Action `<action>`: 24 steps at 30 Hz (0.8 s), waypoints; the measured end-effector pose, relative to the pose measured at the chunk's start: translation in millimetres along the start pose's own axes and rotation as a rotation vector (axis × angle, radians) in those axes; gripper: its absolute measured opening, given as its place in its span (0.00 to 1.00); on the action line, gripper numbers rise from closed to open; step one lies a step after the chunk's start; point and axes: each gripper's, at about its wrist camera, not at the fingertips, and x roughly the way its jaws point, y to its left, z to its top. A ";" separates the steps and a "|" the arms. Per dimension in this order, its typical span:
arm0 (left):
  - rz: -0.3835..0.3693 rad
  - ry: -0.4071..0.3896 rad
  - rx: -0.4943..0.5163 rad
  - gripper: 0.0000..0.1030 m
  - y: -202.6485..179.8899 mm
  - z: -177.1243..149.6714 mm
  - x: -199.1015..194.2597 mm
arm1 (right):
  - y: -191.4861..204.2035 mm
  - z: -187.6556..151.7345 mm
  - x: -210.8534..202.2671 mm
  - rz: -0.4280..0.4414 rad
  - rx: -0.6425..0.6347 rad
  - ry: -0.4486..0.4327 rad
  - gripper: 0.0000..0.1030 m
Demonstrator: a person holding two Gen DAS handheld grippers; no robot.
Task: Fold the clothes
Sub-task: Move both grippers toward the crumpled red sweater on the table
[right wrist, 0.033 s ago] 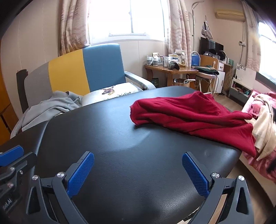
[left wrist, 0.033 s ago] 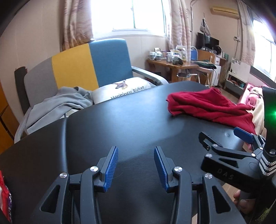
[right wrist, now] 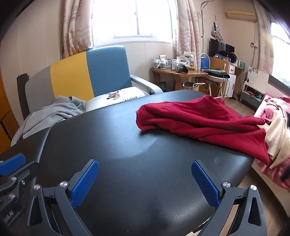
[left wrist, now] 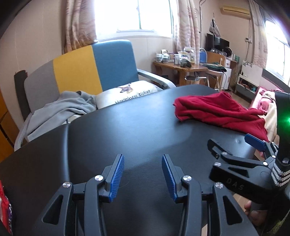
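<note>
This is a lived-in room of a home, with daylight pouring through a curtained window (right wrist: 130, 18) and an air conditioner (right wrist: 240, 13) hanging high on the wall. An armchair (right wrist: 87, 72) in grey, yellow and blue is sitting by the wall, carrying a printed cushion (right wrist: 117, 98) and a grey garment (right wrist: 52, 112), while a wooden side table (right wrist: 179, 74) is crowding with jars and boxes beside a dark screen (right wrist: 221, 48). Bedding in pink and cream (right wrist: 277, 123) is lying heaped at the right.
</note>
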 end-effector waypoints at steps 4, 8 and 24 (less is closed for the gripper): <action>0.000 0.024 -0.012 0.43 -0.5 -3.2 4.2 | -1.0 -5.9 6.0 -0.009 -0.017 0.021 1.00; -0.015 0.042 0.001 0.43 -1.5 -13.4 10.8 | -1.9 -11.9 11.9 -0.019 -0.035 0.041 1.00; -0.220 0.259 -0.243 0.45 79.1 -87.4 96.1 | -97.7 50.0 115.0 0.101 -0.006 0.076 1.00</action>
